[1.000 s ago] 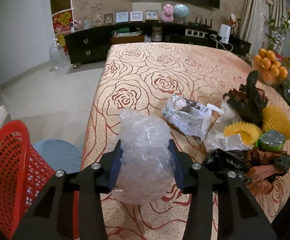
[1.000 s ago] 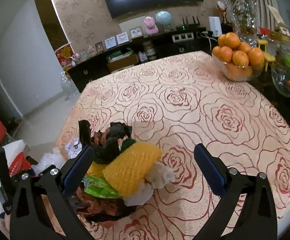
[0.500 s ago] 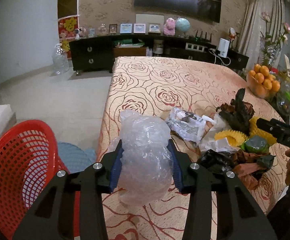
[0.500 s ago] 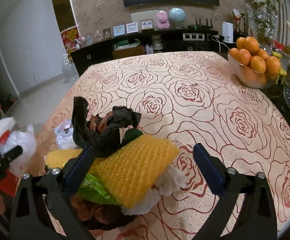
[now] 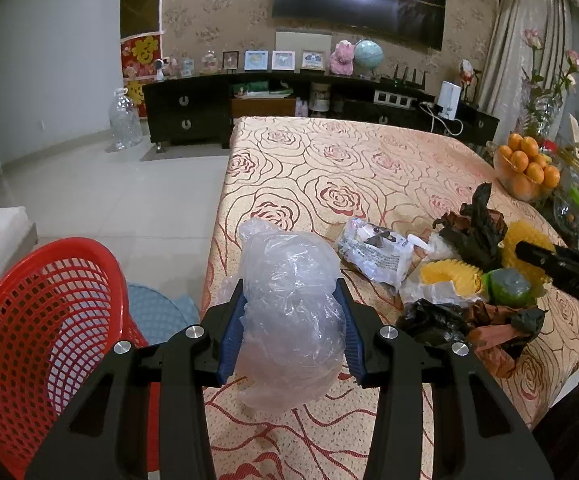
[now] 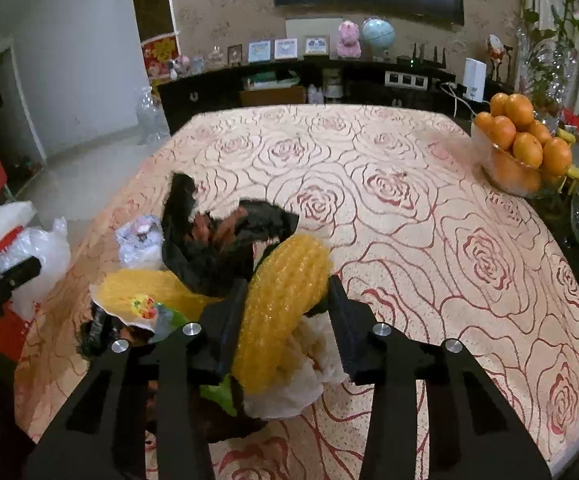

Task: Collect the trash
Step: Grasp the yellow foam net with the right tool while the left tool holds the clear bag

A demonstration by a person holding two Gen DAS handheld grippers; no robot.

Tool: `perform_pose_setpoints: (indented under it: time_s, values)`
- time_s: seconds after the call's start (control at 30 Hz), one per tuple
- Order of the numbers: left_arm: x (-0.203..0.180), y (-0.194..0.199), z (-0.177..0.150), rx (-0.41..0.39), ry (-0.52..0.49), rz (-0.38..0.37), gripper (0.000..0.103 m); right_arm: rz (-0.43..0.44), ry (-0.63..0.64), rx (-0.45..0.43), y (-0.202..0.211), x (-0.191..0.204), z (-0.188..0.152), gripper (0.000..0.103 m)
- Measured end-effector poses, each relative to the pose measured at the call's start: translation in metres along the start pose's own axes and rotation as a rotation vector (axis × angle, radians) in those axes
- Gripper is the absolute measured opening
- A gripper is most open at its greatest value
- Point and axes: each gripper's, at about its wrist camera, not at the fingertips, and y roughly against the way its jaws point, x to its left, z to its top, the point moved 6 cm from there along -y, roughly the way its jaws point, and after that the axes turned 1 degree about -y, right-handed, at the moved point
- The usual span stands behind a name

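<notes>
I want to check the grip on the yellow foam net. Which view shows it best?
The right wrist view: the yellow foam net sits large and centred between the fingers of the right gripper, which have just been closing onto it. The left wrist view shows only a small part behind that gripper's tip.

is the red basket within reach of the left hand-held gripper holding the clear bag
Probably yes. The left hand-held gripper, shut on the clear bag, is beside the table edge, and the red basket stands open just below to its left with nothing between.
</notes>
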Motion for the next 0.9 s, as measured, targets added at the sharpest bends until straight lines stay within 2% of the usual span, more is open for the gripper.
perform_pose_setpoints:
  time_s: [0.23, 0.43, 0.67, 0.9]
  values:
    - [0.008, 0.015, 0.002, -0.039, 0.018, 0.015, 0.041, 0.074, -0.041, -0.089, 0.030, 0.002, 0.015, 0.038]
    - [0.018, 0.037, 0.006, -0.087, 0.027, 0.036, 0.041, 0.120, -0.064, -0.131, 0.045, 0.004, 0.023, 0.038]
    - [0.039, 0.072, 0.013, -0.143, 0.044, 0.090, 0.041, 0.127, -0.023, -0.165, 0.057, 0.024, 0.029, 0.037]
    - [0.078, 0.108, 0.014, -0.187, 0.068, 0.195, 0.041, 0.155, 0.019, -0.180, 0.066, 0.054, 0.032, 0.037]
